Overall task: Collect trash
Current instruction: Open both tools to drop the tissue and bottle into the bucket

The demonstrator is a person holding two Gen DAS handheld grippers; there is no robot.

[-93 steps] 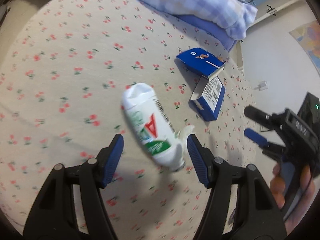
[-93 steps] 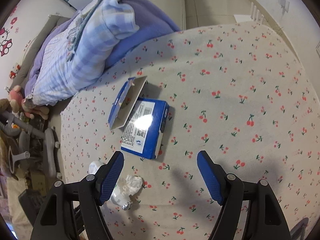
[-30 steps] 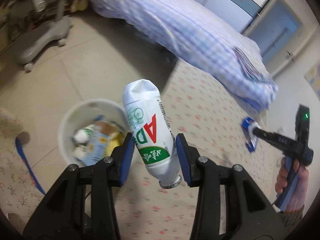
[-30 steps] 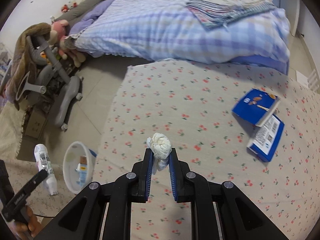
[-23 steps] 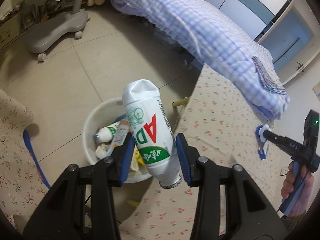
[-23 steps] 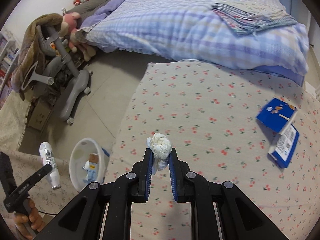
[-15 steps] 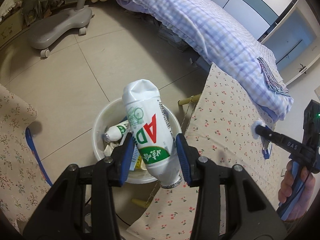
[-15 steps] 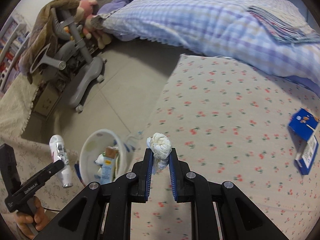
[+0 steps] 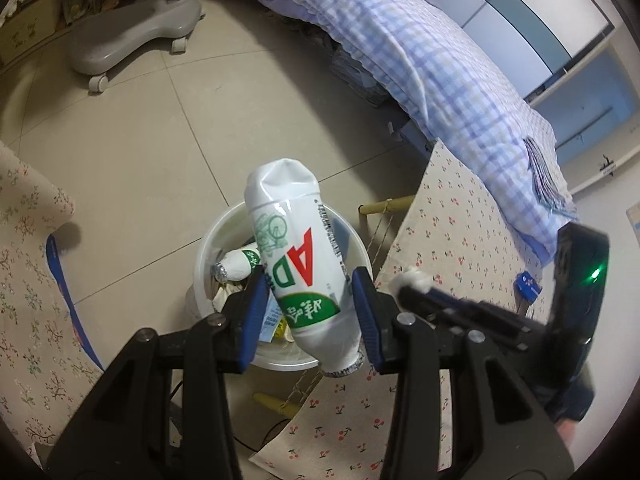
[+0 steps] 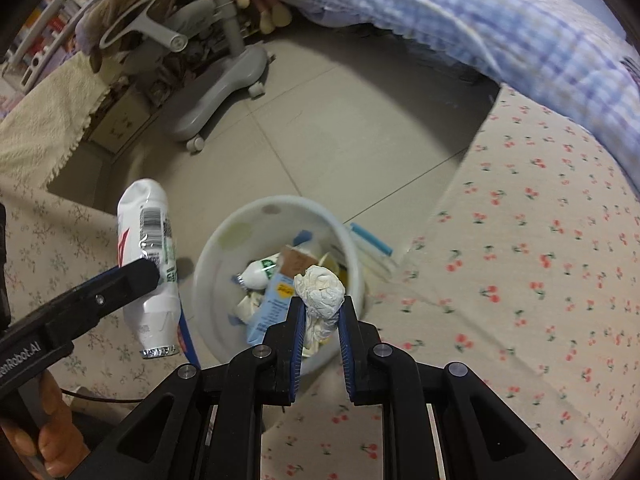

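Note:
My left gripper point(image 9: 312, 294) is shut on a crushed white plastic bottle point(image 9: 298, 256) with a red and green label, held above the white trash bin point(image 9: 352, 240) on the floor. The bottle also shows in the right wrist view point(image 10: 148, 248), left of the bin point(image 10: 224, 236). My right gripper point(image 10: 320, 312) is shut on a crumpled white tissue ball point(image 10: 322, 294), held over the bin's near rim. The right gripper point(image 9: 416, 286) with the tissue point(image 9: 412, 280) shows in the left wrist view, just right of the bottle. The bin holds a small bottle point(image 10: 256, 274), a carton and wrappers.
The cherry-print table cloth point(image 10: 520, 280) lies to the right of the bin. A grey chair base point(image 9: 128, 36) stands on the tiled floor behind. A bed with a checked blue quilt point(image 9: 420, 60) runs along the back. A blue box point(image 9: 528, 284) lies on the table.
Both grippers have moved closer to the bin. The right gripper with the tissue has come over the bin's rim, close beside the left gripper. Both holds are unchanged.

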